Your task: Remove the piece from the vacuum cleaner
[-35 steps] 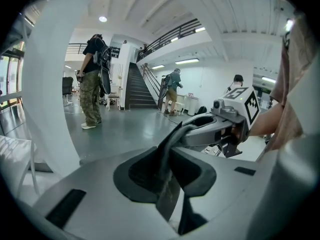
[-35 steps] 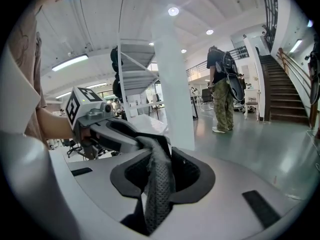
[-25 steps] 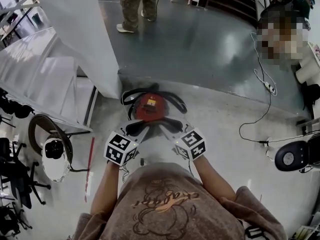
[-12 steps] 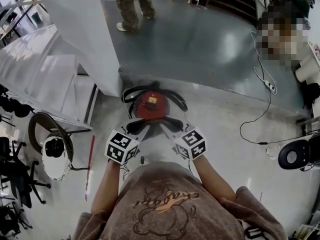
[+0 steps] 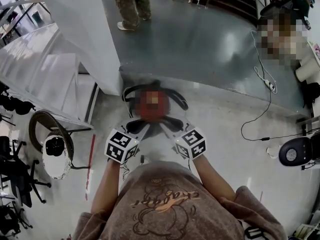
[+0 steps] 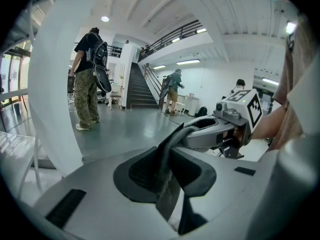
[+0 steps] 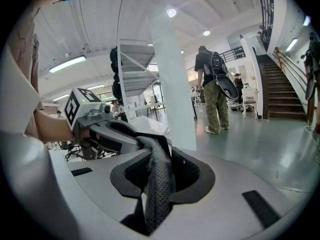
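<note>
In the head view a red round vacuum cleaner (image 5: 151, 104), partly blurred, sits on the floor with a black hose (image 5: 176, 100) looped around it. Just in front of it a dark fabric piece (image 5: 153, 124) spans between my two grippers. My left gripper (image 5: 138, 130) is shut on its left end and my right gripper (image 5: 169, 128) on its right end. In the left gripper view the grey strip (image 6: 172, 144) runs from my jaws (image 6: 167, 186) across to the right gripper (image 6: 227, 126). In the right gripper view the mesh strip (image 7: 160, 164) is pinched in my jaws (image 7: 156, 196), with the left gripper (image 7: 97, 126) opposite.
A white pillar (image 5: 85, 29) and white stair steps (image 5: 40, 69) stand to the left of the vacuum. A person (image 5: 131, 4) stands at the far side. A cable (image 5: 265, 84) crosses the floor at right near a round black device (image 5: 292, 156). Chairs (image 5: 15, 174) crowd the left edge.
Both grippers stay in place on the fabric piece. The person at the far side has stepped a little farther away.
</note>
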Tool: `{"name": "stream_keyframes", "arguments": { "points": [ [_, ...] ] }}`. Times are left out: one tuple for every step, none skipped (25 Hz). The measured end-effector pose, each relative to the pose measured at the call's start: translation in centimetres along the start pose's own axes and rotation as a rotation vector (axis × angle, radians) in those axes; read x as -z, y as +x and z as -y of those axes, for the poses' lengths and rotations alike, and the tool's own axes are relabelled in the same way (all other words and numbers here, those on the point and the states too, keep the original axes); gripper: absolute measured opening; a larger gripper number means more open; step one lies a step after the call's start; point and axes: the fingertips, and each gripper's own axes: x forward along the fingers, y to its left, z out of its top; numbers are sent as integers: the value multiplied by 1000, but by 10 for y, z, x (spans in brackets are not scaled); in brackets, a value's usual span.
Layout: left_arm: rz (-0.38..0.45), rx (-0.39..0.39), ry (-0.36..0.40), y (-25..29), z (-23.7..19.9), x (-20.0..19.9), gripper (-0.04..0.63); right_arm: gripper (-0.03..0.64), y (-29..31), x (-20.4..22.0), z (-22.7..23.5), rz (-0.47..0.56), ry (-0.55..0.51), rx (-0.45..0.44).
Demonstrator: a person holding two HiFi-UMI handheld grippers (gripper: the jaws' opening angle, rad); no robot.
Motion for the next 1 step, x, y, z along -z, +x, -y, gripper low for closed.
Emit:
{"name": "stream_keyframes", "arguments": {
  "points": [
    [1, 1, 0, 0, 1, 0, 78, 81, -1, 1, 0, 0, 0, 0]
  ]
}}
